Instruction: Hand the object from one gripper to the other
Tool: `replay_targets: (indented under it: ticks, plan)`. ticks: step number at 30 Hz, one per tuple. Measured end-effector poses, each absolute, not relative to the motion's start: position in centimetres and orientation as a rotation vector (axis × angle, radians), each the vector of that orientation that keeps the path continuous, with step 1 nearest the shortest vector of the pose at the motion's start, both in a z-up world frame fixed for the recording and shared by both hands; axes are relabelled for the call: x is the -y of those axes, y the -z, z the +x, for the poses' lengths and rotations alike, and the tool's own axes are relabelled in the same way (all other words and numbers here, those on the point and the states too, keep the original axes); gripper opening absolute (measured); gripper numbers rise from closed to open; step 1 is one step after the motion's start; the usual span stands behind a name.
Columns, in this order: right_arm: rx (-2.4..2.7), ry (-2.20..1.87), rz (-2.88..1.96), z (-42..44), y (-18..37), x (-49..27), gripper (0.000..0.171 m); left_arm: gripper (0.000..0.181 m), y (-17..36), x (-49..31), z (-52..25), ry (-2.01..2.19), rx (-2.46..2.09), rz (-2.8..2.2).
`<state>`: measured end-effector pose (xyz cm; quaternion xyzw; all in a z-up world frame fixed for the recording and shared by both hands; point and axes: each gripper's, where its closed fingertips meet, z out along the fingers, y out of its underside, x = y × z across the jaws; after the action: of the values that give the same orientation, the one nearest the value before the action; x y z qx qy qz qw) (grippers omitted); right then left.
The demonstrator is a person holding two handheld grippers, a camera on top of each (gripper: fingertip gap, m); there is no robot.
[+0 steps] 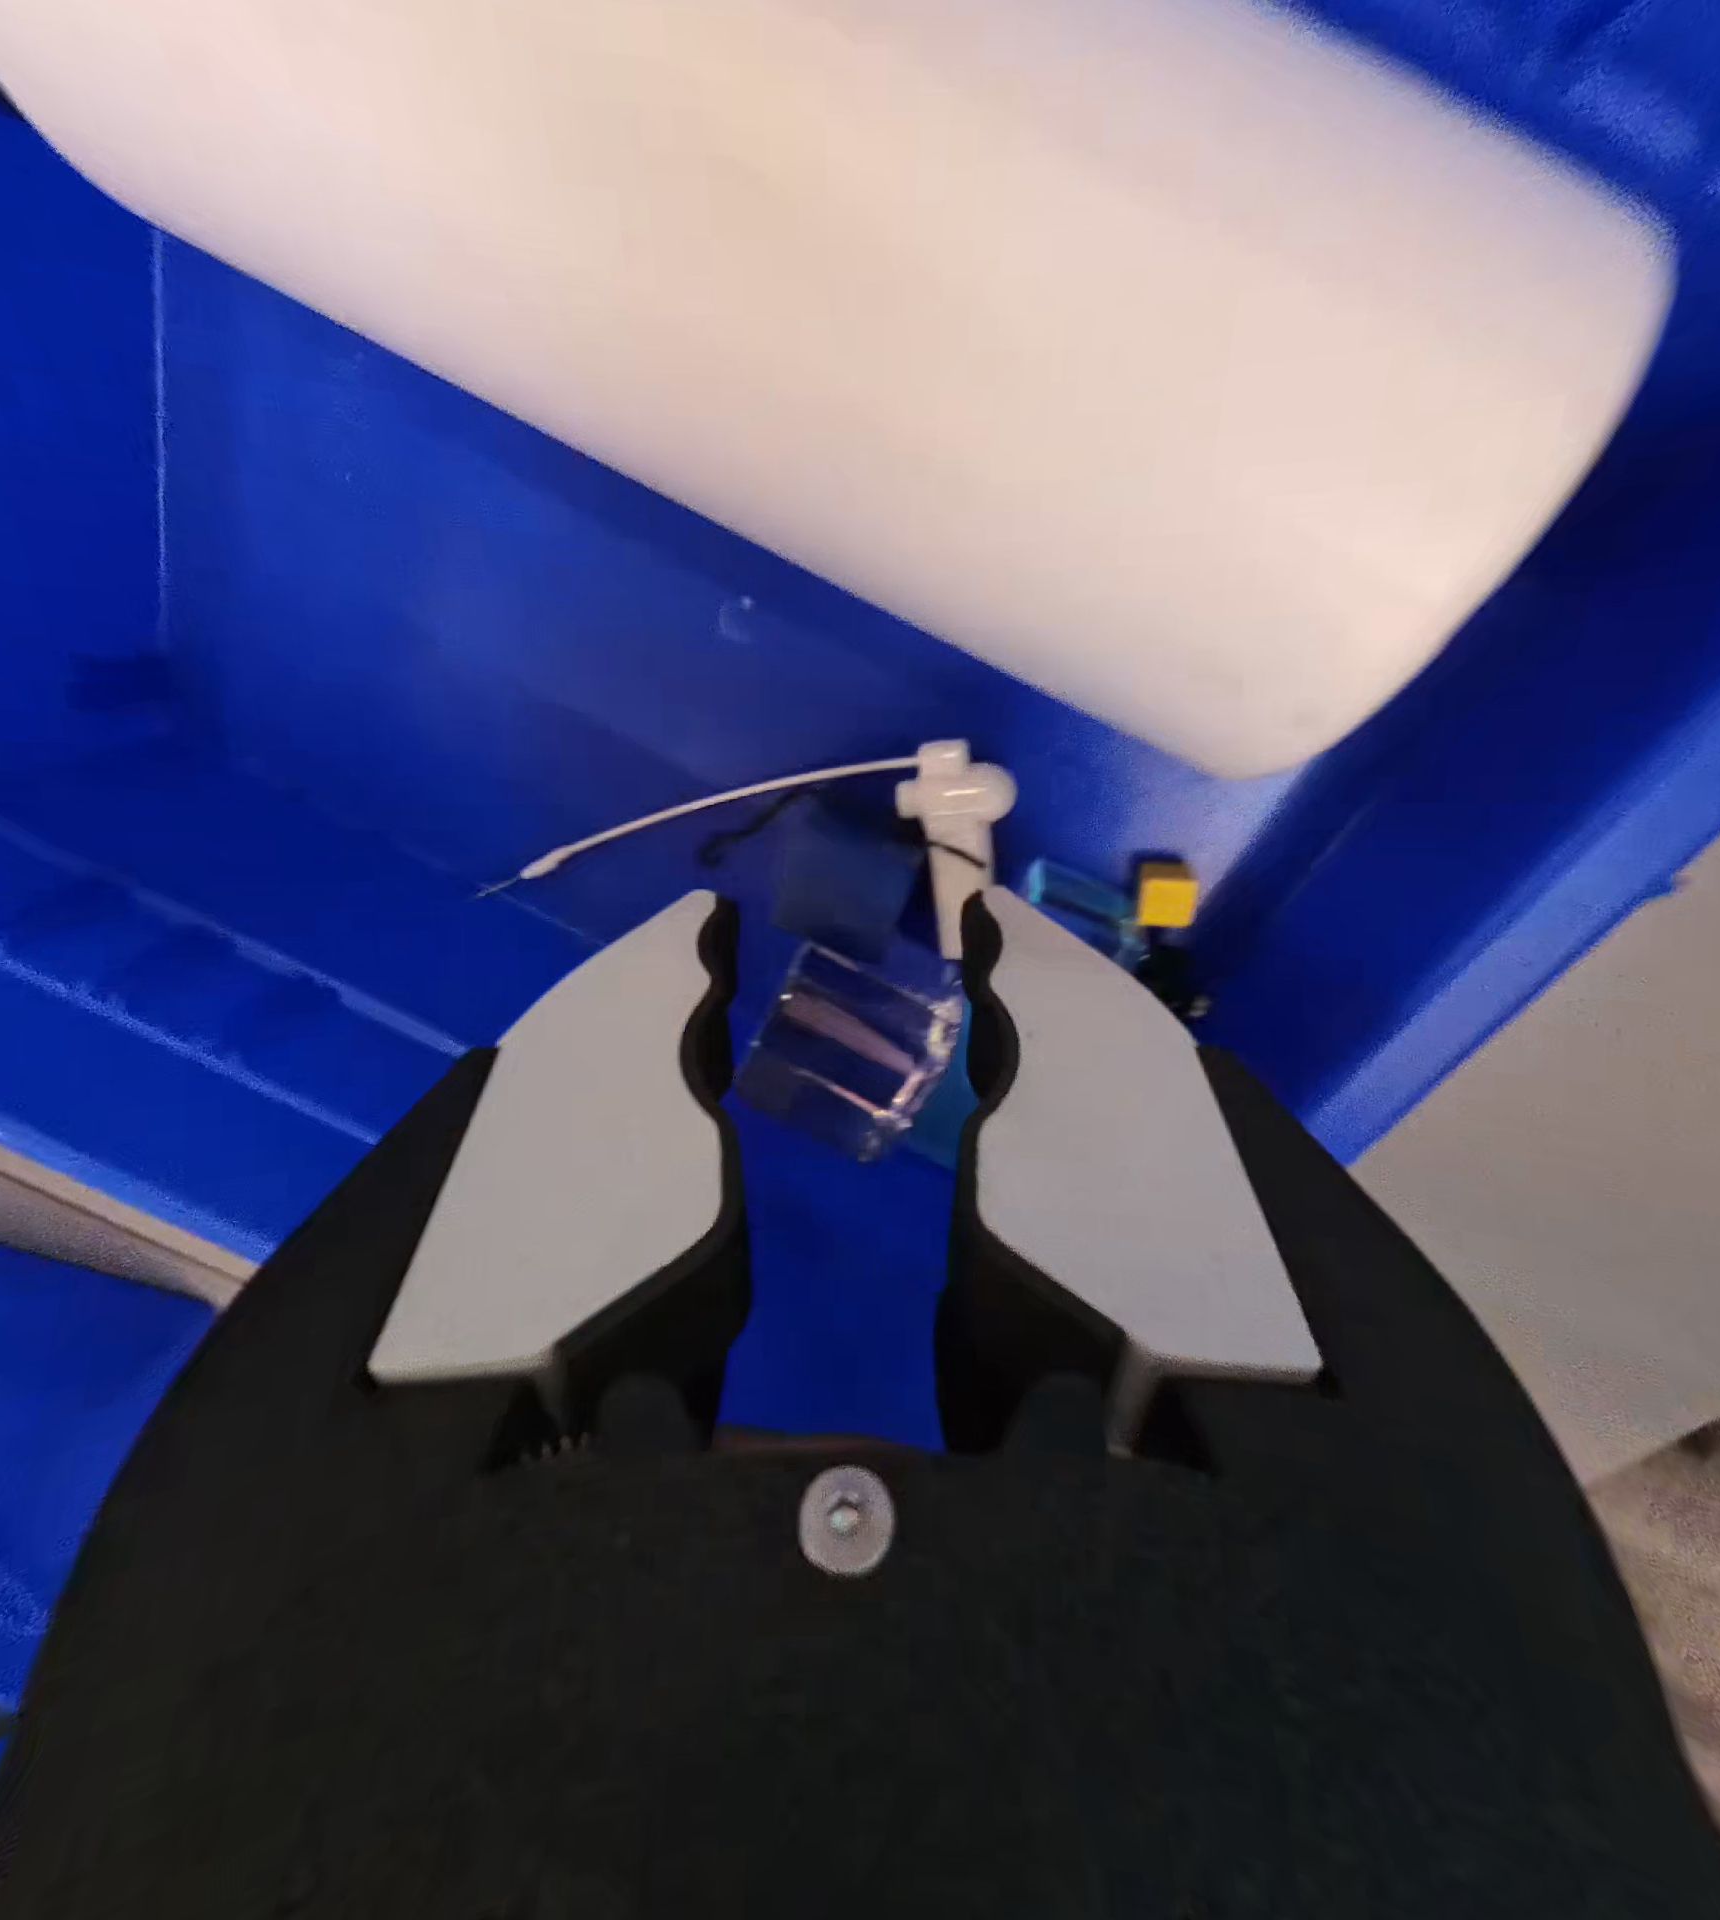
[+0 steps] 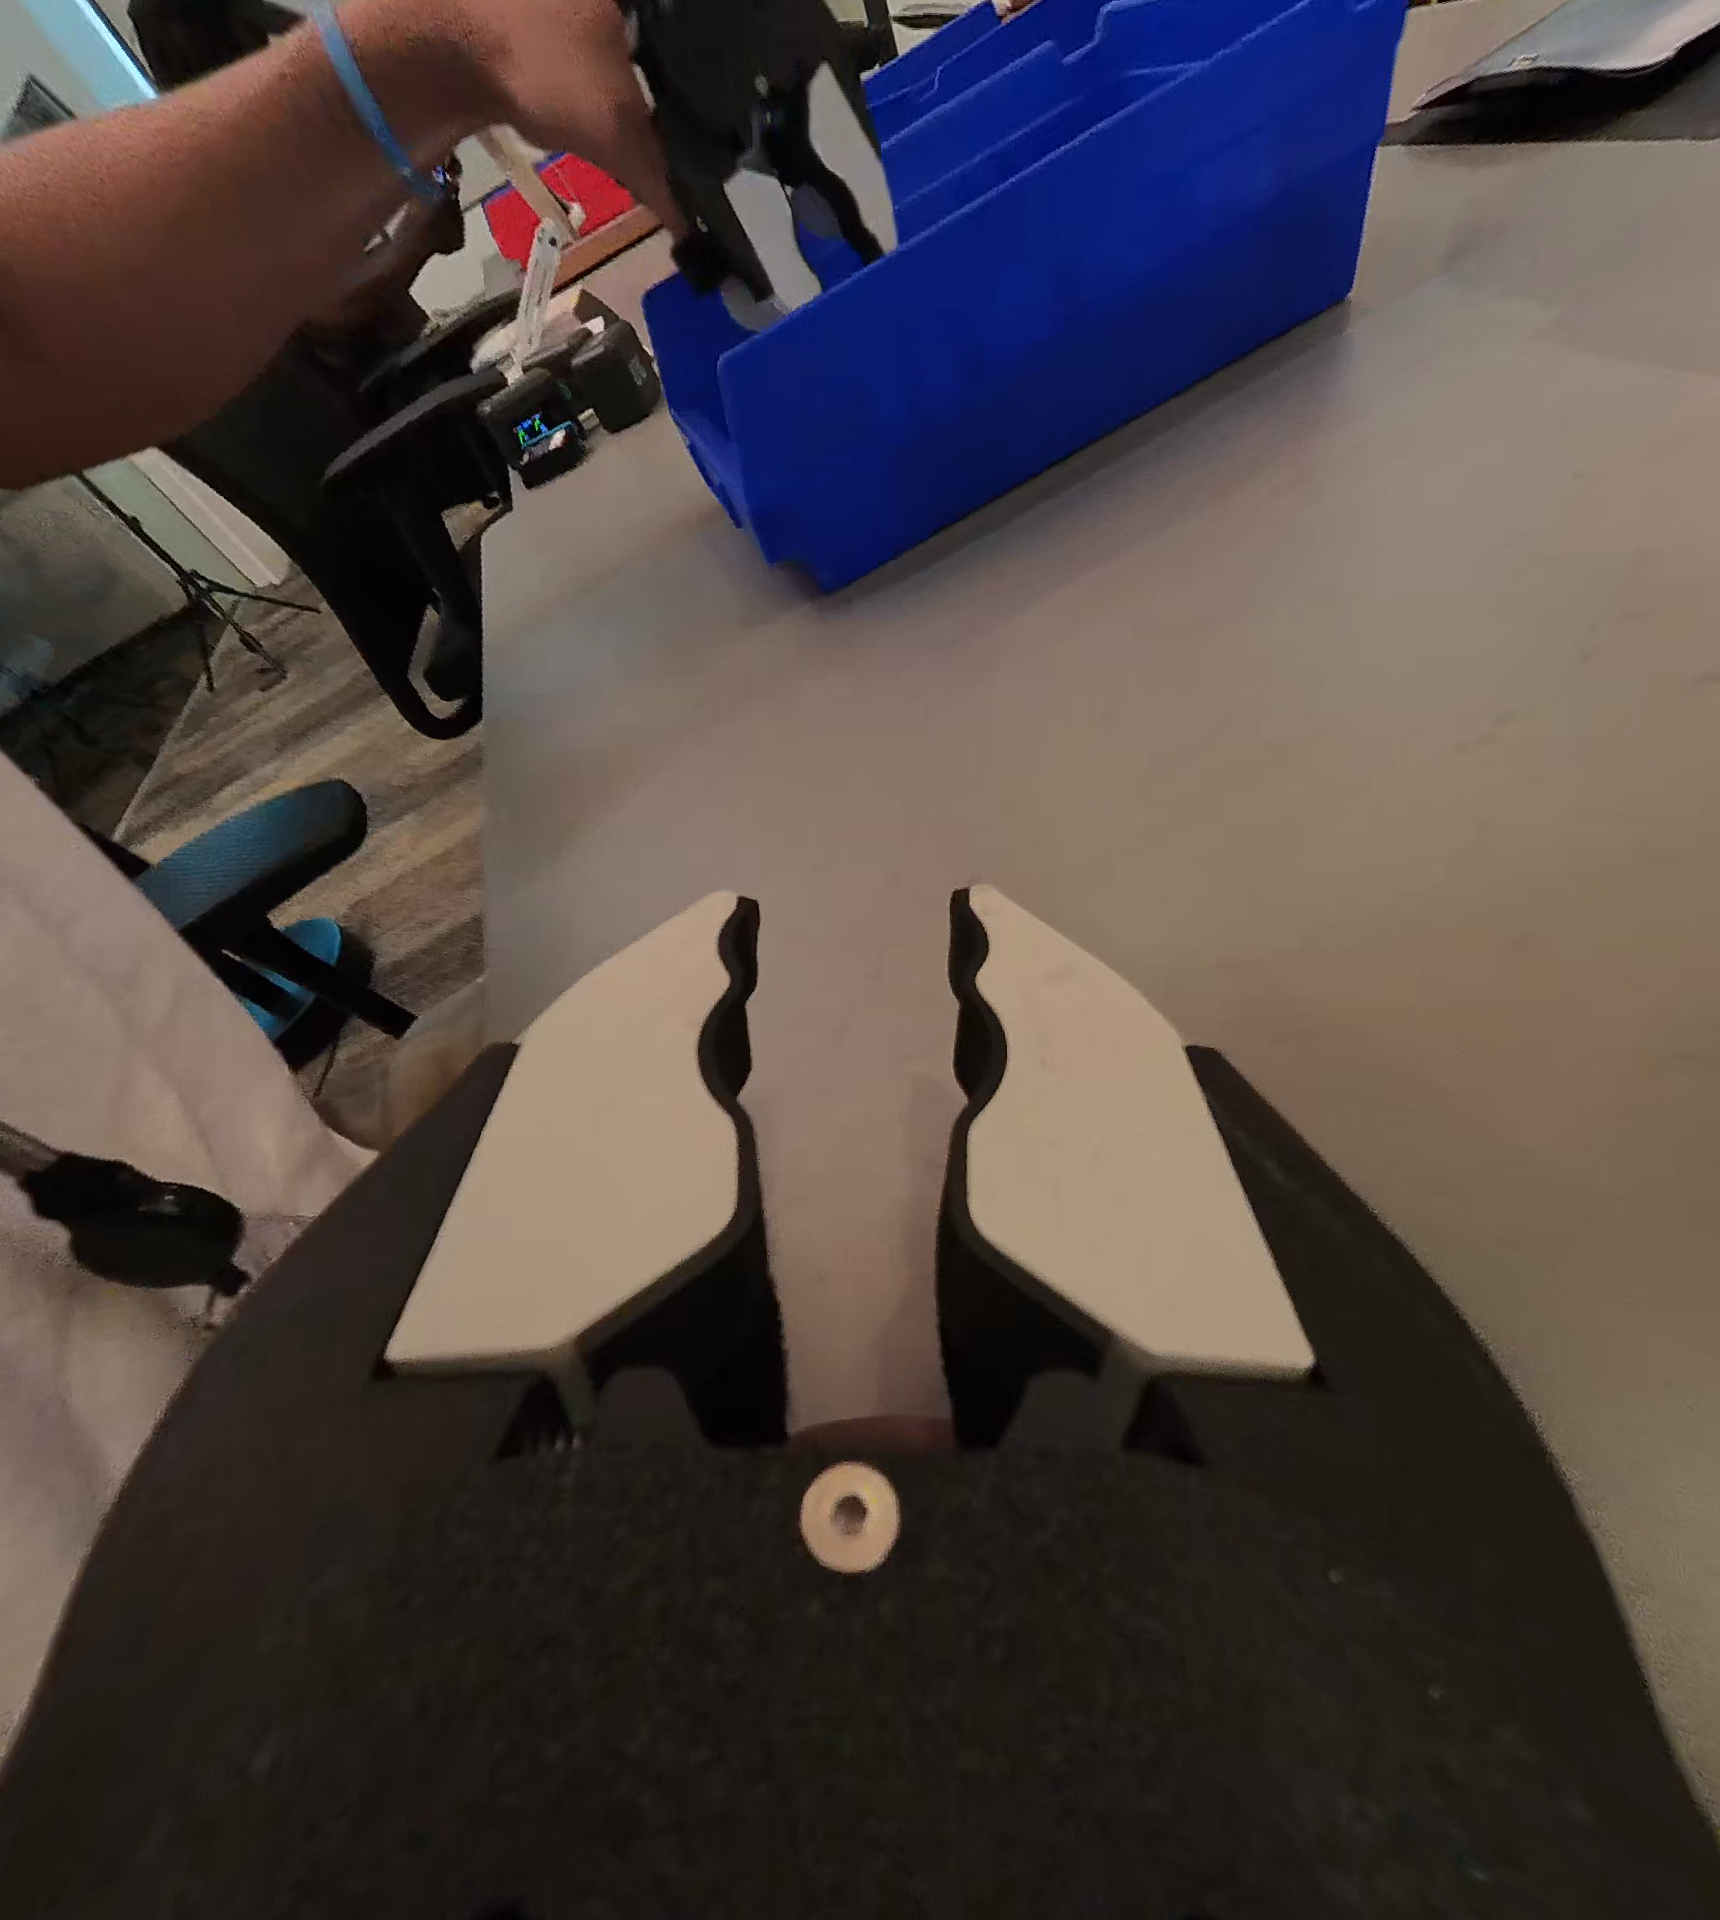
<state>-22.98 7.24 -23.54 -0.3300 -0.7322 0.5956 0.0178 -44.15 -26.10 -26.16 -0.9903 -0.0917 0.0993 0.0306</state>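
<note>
Left wrist view shows your left gripper [image 1: 848,914], fingers apart, reaching into the blue plastic bin [image 1: 316,582] around a clear plastic block [image 1: 851,1049], presumably to grasp it, while your right gripper [image 2: 854,906] waits open-fingered over the grey table [image 2: 1355,790].

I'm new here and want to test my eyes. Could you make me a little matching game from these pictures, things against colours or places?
Things:
1. bin
2. clear block
3. small cube
4. right gripper

Matches:
a. yellow, in the bin's corner
b. over the bare grey table
c. blue
d. between the left gripper fingers

Pairs: 1-c, 2-d, 3-a, 4-b
</note>
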Motion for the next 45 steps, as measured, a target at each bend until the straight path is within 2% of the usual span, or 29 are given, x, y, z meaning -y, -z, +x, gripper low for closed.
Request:
replay_targets:
  ticks: [9,12,15,25,30,34,40,45]
  plan:
    - [2.175,-2.013,-1.189,-24.2,22.8,-8.8,0.036,0.038,28.3,26.7,-44.3,-0.116,-0.107,-3.232]
    - [2.158,-2.040,-1.217,-24.5,22.8,-9.0,0.036,0.037,29.0,27.4,-44.8,-0.144,-0.126,-3.278]
    - [2.163,-2.069,-1.226,-24.3,22.8,-8.7,0.036,0.029,29.9,27.5,-44.7,-0.110,-0.109,-3.280]
    - [2.187,-2.070,-1.209,-23.8,22.7,-8.2,0.036,0.029,28.9,27.0,-44.0,-0.215,-0.063,-3.241]
    - [2.174,-2.048,-1.177,-23.5,22.2,-8.3,0.035,0.029,26.7,26.7,-43.5,-0.426,-0.020,-3.181]
    - [2.227,-2.042,-1.163,-23.3,22.3,-7.9,0.036,0.029,22.7,24.6,-43.4,-0.709,0.052,-2.944]
    - [2.251,-2.210,-1.300,-26.2,20.5,-6.7,0.043,0.028,14.4,15.5,-39.3,-0.926,0.047,-2.303]
    - [2.268,-2.516,-1.318,-28.3,17.6,-3.9,0.051,0.028,12.9,5.7,-32.7,-0.820,-0.120,-2.026]
